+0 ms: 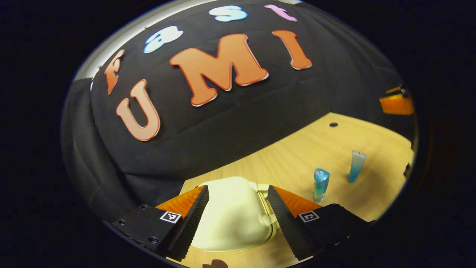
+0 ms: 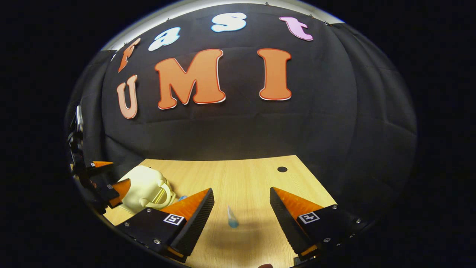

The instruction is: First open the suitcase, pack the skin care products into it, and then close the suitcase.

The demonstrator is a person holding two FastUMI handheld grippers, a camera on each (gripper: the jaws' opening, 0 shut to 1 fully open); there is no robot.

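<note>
Left gripper view: the left gripper point(image 1: 238, 208) hangs low over a light wooden table point(image 1: 297, 152), its jaws standing apart with nothing pressed between them. Between and beyond the two fingers lies the suitcase point(image 1: 232, 219), a small cream-coloured case with a rounded shell; it is closed, and a pale metal rim and a handle run along its right-hand edge. Whether the fingers touch the shell cannot be told. To the right of the case, well apart from it, two skin care products stand upright on the table: a blue bottle point(image 1: 321, 184) nearer the gripper and a blue-to-clear tube point(image 1: 357, 165) farther back. A small dark hole point(image 1: 333, 124) marks the tabletop near the wall. At the far right edge, part of the other gripper is visible above the table.

Right gripper view: the right gripper point(image 2: 241, 208) is held above the table point(image 2: 245, 175), jaws wide apart and holding nothing. Between the fingers, farther off on the table, stands the tube point(image 2: 232, 216), seen nearly end-on from above. At the left the closed suitcase point(image 2: 147, 188) rests on the table with its handle turned toward the centre, and the left gripper point(image 2: 108, 178) sits against its far left side, jaws apart. A sliver of blue shows just right of the case handle, too small to identify. The dark hole point(image 2: 282, 169) lies near the back of the table.
</note>
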